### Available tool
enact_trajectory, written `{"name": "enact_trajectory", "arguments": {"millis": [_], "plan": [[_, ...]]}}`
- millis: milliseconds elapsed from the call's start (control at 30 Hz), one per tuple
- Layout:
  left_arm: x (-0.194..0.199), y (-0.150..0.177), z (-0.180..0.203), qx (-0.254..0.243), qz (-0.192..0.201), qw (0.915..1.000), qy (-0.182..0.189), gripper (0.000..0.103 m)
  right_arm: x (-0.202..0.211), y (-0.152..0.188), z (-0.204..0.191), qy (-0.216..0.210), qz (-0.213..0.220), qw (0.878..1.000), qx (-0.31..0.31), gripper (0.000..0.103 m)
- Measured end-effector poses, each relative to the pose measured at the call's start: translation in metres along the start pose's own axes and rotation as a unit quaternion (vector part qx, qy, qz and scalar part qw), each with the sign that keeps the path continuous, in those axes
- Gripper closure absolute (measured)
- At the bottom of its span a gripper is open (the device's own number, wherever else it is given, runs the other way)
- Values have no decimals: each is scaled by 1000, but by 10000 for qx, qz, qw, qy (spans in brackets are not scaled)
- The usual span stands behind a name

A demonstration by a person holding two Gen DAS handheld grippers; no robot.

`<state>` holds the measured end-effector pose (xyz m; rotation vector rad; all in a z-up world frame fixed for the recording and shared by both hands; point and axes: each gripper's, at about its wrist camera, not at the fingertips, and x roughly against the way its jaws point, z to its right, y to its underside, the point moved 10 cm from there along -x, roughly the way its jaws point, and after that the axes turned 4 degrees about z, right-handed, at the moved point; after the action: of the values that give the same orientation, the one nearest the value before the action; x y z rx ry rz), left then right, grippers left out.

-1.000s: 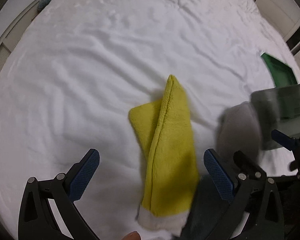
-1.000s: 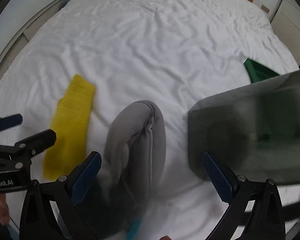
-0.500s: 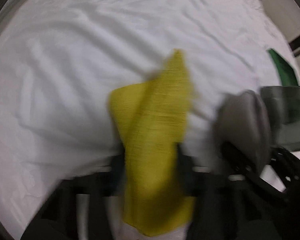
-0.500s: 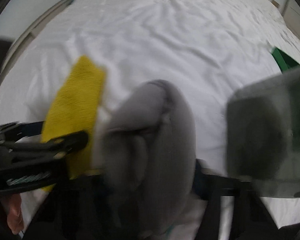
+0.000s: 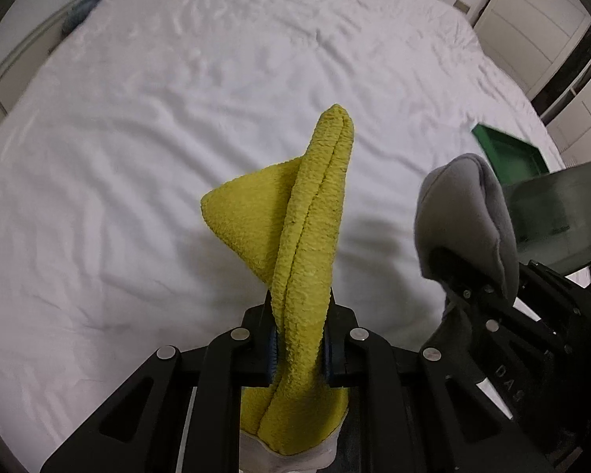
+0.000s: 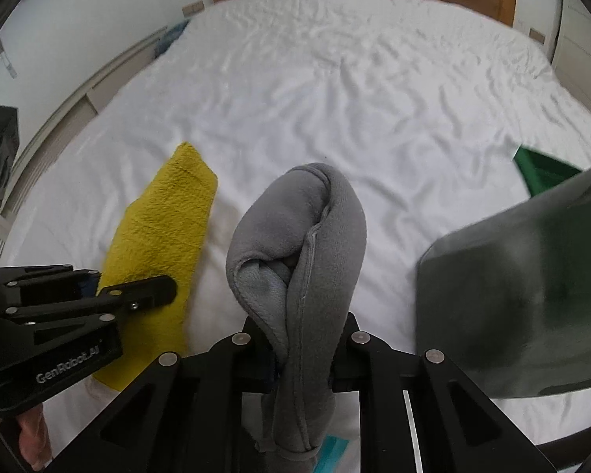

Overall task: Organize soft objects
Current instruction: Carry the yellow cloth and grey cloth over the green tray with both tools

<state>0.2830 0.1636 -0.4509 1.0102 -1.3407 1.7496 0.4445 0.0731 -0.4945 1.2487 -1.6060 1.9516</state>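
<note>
Pinched in the closing left gripper (image 5: 298,349): yellow towel (image 5: 311,236), long axis straight ahead over the bed (image 5: 138,157). Pinched in the closing right gripper (image 6: 303,358): grey cloth (image 6: 315,244), likewise. Beyond it to the right, probably a bin (image 6: 539,173), green, blurred.

Both handheld grippers are angling steeply downward, side by side. The left gripper (image 5: 298,349) is closing, its blue pads pinching a yellow cloth (image 5: 307,244). The right gripper (image 6: 303,358) is closing likewise, its black fingers squeezing a grey cloth (image 6: 295,244). Fingertips (image 6: 31,433) are showing beneath the left tool.
</note>
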Motion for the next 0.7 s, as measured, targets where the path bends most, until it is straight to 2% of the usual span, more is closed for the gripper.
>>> {"name": "enact_trajectory", "arguments": {"millis": [200,400,533,700], "plan": [[44,-15,-10,114,370,9992,13,89,30,-21,6,15,428,9991,52,88],[100,-27,-11,199,684,9974,-73,89,96,-35,-6,-112,733,9972,81,88],[140,-20,-5,153,720,9973,-47,89,136,-28,-20,-271,672,9972,177,88],[180,7,12,-49,486,9988,89,89,187,3,-30,-523,326,9973,395,88]]}}
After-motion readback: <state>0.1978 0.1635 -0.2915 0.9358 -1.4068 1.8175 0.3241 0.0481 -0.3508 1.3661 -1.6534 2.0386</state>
